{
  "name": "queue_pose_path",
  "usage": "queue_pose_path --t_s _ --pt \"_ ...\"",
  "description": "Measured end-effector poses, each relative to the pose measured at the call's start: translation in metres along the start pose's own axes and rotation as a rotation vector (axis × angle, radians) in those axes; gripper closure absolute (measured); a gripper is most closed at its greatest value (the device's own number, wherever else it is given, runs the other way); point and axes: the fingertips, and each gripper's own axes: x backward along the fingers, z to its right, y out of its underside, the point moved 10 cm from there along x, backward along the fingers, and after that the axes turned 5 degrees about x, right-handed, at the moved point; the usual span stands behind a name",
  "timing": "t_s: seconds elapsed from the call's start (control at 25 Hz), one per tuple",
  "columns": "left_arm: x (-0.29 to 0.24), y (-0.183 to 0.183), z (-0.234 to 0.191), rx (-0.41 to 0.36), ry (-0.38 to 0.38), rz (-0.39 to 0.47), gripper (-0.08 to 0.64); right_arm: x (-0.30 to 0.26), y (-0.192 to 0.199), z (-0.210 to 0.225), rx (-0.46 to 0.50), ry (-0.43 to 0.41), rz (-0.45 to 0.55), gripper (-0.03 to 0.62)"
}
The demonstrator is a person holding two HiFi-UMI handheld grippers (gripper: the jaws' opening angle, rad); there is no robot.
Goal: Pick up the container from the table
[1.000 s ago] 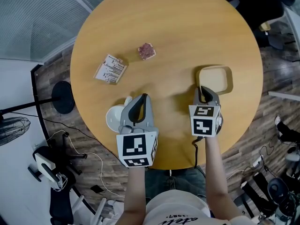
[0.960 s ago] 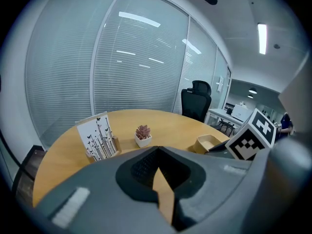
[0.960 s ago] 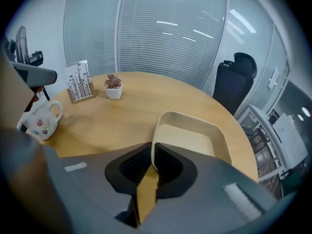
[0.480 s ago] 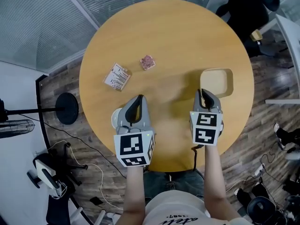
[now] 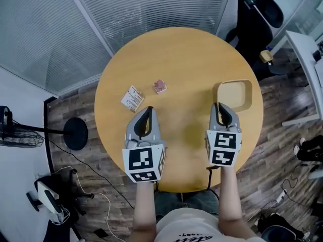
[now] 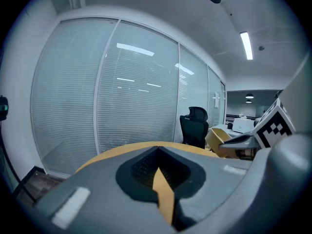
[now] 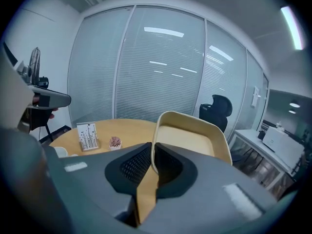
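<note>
Right claw: we've got it pinching the near rim of the container, pads tight on the thin wall.
Container: beige, shallow, round-cornered, open side up, held in the air over the right edge of the table.
Left claw: pressed together with nothing between the tips, over the table's near-left part.
White cup: at the table's near-left edge, mostly under the left claw from our head view.
Card stand: left of the table's middle.
Small pink thing: near the card stand, closer to the table's middle.
Office chair: black, off the table's far-right side.
</note>
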Motion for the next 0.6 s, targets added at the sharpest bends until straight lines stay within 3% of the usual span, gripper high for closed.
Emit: queue_pose_path --t_s 0.6 --pt "0.044 -0.056 0.009 -0.04 -0.034 0.156 0.558 0.055 -0.044 0.022 -0.048 0.019 0.173 0.541"
